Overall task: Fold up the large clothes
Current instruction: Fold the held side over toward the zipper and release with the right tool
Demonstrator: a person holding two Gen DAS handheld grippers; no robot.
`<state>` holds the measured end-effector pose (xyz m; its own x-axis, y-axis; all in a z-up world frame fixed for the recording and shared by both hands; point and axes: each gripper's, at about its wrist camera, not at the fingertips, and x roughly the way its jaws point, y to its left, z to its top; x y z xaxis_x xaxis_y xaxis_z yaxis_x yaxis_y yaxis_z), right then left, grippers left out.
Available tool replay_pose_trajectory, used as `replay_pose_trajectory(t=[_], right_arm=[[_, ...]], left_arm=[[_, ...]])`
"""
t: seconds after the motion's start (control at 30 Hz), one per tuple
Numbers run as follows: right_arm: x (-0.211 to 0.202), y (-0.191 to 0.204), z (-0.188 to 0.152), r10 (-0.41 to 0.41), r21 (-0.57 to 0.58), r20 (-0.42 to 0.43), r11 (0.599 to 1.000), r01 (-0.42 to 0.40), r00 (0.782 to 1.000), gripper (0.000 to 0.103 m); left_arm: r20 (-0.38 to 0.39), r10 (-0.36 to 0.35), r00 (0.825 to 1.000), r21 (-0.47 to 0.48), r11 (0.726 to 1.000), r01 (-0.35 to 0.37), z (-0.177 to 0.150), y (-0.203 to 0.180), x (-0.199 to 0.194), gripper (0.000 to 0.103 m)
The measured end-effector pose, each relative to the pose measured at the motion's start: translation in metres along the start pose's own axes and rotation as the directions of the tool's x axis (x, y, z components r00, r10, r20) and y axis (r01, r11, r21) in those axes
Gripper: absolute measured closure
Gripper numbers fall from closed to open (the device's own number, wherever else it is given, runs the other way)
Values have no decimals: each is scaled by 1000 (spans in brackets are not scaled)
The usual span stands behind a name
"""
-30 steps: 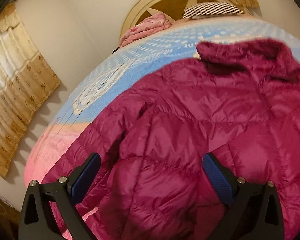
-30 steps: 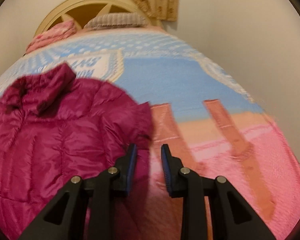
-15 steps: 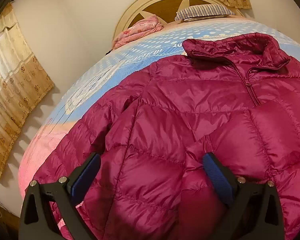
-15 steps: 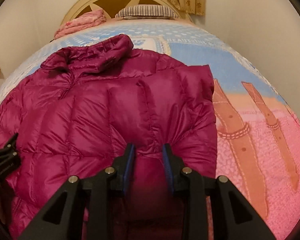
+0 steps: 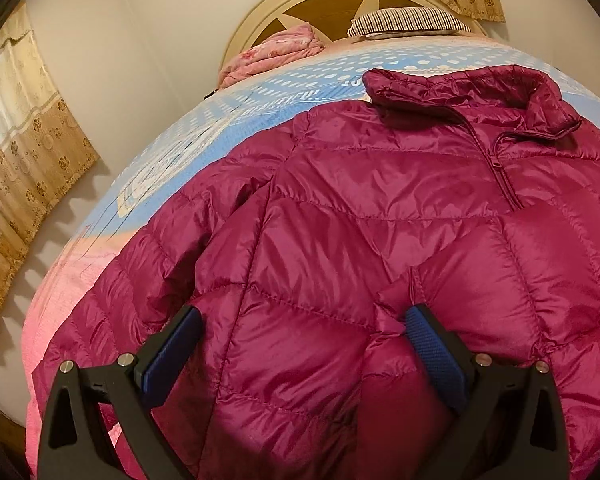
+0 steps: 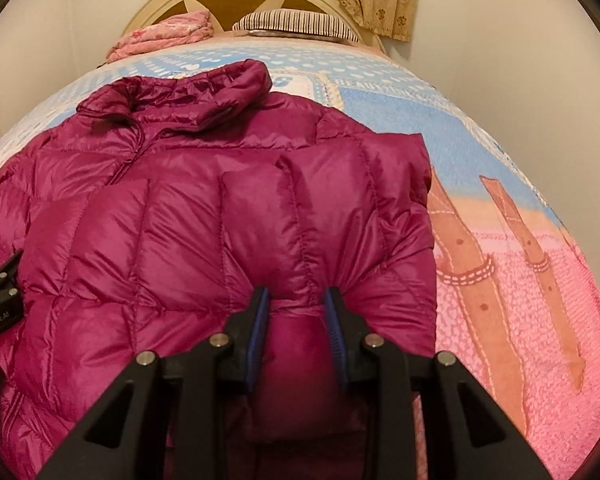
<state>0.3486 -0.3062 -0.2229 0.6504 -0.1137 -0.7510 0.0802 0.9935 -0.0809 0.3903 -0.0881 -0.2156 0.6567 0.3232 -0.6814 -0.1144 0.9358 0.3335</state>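
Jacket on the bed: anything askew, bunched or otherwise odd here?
Slightly. The magenta puffer jacket lies front-up on the bedspread, but its collar is crumpled and lopsided. A puffed wad of fabric is pinched in the right claw. No damage or spill shows.

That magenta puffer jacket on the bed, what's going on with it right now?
A person with a gripper in each hand is folding the magenta puffer jacket, which lies front up on the bed, collar toward the headboard. The right gripper is pinching a bunched fold of its hem. The left gripper is wide open over the other side, gripping nothing. One sleeve lies folded across the front.
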Motion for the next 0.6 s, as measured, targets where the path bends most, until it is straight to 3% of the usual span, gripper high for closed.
replay_pose_trajectory(t=[0.6], right_arm=[[2,8,0,-43,-37,0,998,43,999,71]], left_arm=[[-2,-6,1000,-4,1000,6,-1,1,0,1]])
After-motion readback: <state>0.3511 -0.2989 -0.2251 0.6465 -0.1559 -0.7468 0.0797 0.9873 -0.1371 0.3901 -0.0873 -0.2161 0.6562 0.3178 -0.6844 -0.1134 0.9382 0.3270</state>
